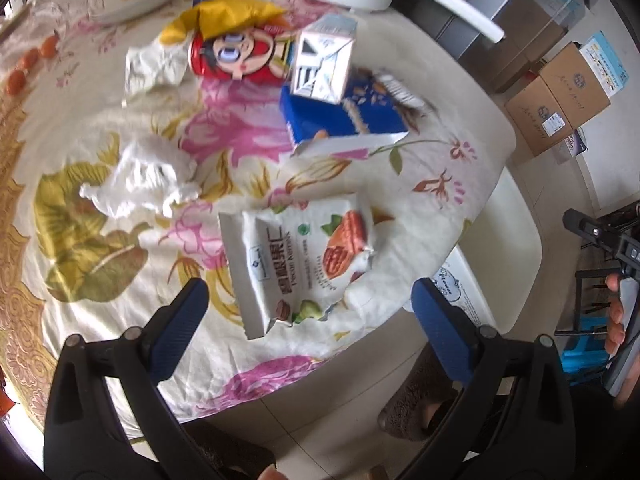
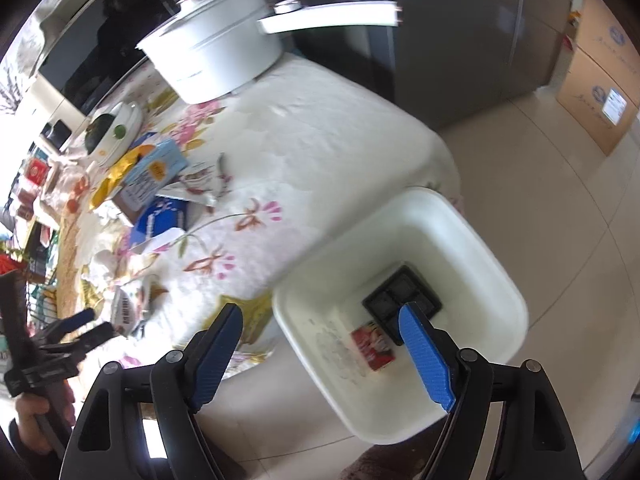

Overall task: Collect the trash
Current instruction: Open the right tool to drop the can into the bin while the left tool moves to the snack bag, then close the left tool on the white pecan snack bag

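Trash on the desk (image 1: 460, 168), counted from the left wrist view: one white pecan snack bag (image 1: 304, 260) nearest the edge, two crumpled white paper wads (image 1: 140, 180) (image 1: 154, 66), one blue torn box (image 1: 344, 114) with a small carton (image 1: 324, 60) standing tilted on it, one red cartoon-printed packet (image 1: 240, 58), and one yellow wrapper (image 1: 232, 14) just behind that packet. All lie on the floral cloth.

One white bin (image 2: 400, 420) stands on the floor just beside the desk edge. Contents: one black sectioned tray (image 2: 390, 298) and one red wrapper (image 2: 372, 344), lying side by side on the bottom.

Left tongs (image 1: 310, 304) are spread apart, empty, hovering over the near end of the pecan bag. Right tongs (image 2: 320, 320) are likewise apart and empty, held above the bin's near rim.

Further back: one white lidded pot (image 2: 216, 56) with a long handle, and one dish (image 1: 132, 0) of produce.
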The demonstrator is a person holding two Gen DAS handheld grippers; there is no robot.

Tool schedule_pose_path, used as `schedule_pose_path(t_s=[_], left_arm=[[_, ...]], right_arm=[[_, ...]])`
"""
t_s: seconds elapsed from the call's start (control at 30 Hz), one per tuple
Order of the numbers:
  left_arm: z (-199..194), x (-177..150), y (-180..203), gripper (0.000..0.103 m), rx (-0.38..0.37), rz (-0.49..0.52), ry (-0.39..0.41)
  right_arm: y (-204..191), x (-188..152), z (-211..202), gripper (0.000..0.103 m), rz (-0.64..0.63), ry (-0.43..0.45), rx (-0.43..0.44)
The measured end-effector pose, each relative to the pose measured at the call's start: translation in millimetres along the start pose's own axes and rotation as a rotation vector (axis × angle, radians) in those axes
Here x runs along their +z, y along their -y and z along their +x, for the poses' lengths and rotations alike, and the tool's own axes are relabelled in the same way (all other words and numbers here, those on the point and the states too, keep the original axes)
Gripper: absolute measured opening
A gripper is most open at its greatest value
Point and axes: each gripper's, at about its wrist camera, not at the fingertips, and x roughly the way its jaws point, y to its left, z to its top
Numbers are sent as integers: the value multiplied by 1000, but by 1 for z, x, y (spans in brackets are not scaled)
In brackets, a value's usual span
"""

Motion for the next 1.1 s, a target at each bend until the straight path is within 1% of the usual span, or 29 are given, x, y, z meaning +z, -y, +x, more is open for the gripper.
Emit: schedule_pose_path(t_s=[0.1,0.17,0.27,0.37,0.4,0.47,0.53,0.6,0.7,0.77,0.83,0.9,0.97,1.0,1.03,1.1], left_arm=[[9,3,-1,101,-12,-16,-17],[10,7,5,101,-13,17,-6],[16,13,22,101,23,147,12],[29,17,32,101,80,261,-18],[35,18,32,101,98,273,-35],[45,20,29,101,129,268,-65],[54,23,23,101,128,242,-90],[58,28,18,101,104,208,-93],[58,32,11,101,111,179,-81],[59,34,9,97,107,156,-74],[59,36,10,89,105,158,-61],[55,33,9,86,96,158,-50],[52,30,6,71,83,149,-43],[50,28,7,61,86,148,-32],[49,28,5,57,70,138,-30],[48,31,3,57,52,121,-30]], right_arm=[[-11,-1,3,83,-20,-6,7],[-14,-2,4,83,-25,-9,7],[-16,-3,6,83,-25,-15,5],[-15,-4,7,83,-22,-18,-3],[-14,-4,8,83,-21,-20,-6],[-12,-5,7,83,-18,-22,-8],[-10,-5,7,83,-16,-23,-10],[-9,-5,8,83,-15,-25,-13],[-10,-5,9,83,-15,-29,-13],[-12,-5,10,83,-20,-30,-14],[-14,-6,9,83,-26,-29,-12],[-15,-6,9,83,-28,-28,-11],[-18,-6,8,83,-30,-27,-12],[-19,-6,8,83,-31,-27,-13],[-20,-6,8,83,-31,-27,-12],[-24,-6,7,83,-34,-27,-11]])
